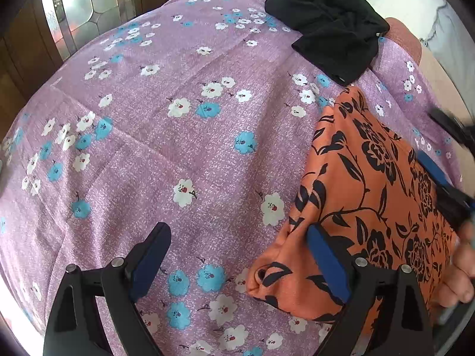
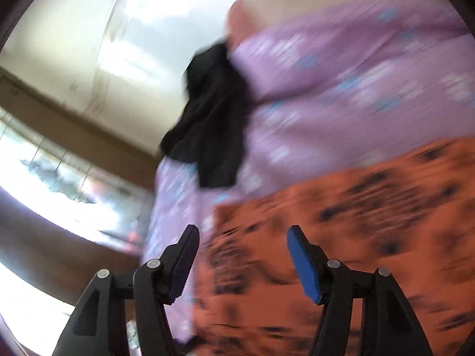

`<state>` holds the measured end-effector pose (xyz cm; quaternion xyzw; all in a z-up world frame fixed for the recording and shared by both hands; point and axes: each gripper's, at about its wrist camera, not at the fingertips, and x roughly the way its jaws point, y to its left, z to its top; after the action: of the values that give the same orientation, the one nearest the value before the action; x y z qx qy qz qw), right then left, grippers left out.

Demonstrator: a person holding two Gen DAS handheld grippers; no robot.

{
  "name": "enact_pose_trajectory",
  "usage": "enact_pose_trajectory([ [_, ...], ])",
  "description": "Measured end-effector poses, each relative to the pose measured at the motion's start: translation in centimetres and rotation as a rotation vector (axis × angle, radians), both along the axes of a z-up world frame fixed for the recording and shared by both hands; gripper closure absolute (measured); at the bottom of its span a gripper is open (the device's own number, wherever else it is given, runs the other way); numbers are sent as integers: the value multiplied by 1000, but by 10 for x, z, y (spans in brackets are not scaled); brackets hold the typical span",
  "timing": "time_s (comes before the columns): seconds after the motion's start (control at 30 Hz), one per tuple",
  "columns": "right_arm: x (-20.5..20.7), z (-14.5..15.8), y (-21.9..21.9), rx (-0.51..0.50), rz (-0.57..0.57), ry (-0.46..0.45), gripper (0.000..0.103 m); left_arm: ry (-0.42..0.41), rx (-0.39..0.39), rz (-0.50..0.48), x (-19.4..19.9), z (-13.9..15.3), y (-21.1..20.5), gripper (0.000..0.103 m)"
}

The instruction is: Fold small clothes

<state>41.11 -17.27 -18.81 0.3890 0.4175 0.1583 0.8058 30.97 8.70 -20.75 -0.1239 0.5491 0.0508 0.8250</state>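
Orange floral garment (image 1: 365, 195) lies under the left gripper's (image 1: 237, 255) right-hand jaw.

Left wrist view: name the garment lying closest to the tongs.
The orange cloth with black flower print, right beside the left tongs; the crumpled black garment lies far off.

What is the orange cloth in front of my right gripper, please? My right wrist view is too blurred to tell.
Observer: An orange garment with a black flower-and-leaf print, lying on the purple floral bedsheet.
Operator: Thank you. Is the left gripper holding it?
Observer: No, it is open; one finger hangs over the garment's left edge, the other over the sheet.
Operator: And the black garment?
Observer: Crumpled in a heap, unfolded, near the sheet's far edge.
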Motion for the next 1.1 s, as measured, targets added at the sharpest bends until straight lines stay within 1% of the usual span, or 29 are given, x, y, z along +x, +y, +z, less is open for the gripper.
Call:
enact_pose_trajectory([
  [0.03,3,-5,10,23,7,6,38,1,2,-7,0,0,1,10],
  [0.07,12,-19,25,66,5,34,38,2,5,-12,0,0,1,10],
  [0.1,19,-33,33,98,1,77,38,3,11,-16,0,0,1,9],
  [0.17,27,-59,41,116,-23,171,39,7,15,-18,1,-2,0,10],
  [0.2,26,-64,40,119,-53,155,40,12,12,-18,2,-2,-1,10],
  [0.23,24,-60,39,110,-63,133,40,14,9,-18,2,-2,-1,10],
  [0.3,23,-55,40,83,-45,158,40,6,12,-20,6,-2,-3,10],
  [0.37,14,-43,35,73,-35,144,39,-19,28,-25,5,4,-6,10],
  [0.47,-15,-25,8,83,-48,104,39,-72,49,-46,0,16,-11,10],
  [0.5,-33,-19,-8,74,-68,89,39,-84,59,-53,-2,18,-13,10],
  [0.57,-55,-11,-29,51,-100,77,39,-129,105,-87,-6,25,-24,10],
  [0.6,-74,-8,-44,27,-121,73,39,-135,124,-105,-7,25,-29,10],
  [0.67,-110,-7,-75,-29,-167,86,39,-112,176,-149,-6,18,-40,10],
  [0.73,-136,-13,-96,-58,-207,116,39,-49,197,-168,-2,-1,-47,9],
  [0.77,-152,-18,-111,-70,-233,148,39,-34,194,-163,-1,-9,-47,9],
  [0.8,-170,-25,-127,-81,-269,197,39,-43,182,-151,-1,-9,-45,9],
  [0.87,-194,-31,-149,-53,-299,218,39,-39,169,-139,-4,-6,-42,9],
  [0.93,-219,-27,-166,-50,-340,219,39,-36,170,-142,-9,-3,-40,9],
  [1.0,-244,-20,-182,-45,-366,190,38,-34,156,-143,-20,-1,-37,9],
  [1.1,-272,-14,-196,-11,-402,163,38,-24,85,-150,-42,0,-34,9],
])
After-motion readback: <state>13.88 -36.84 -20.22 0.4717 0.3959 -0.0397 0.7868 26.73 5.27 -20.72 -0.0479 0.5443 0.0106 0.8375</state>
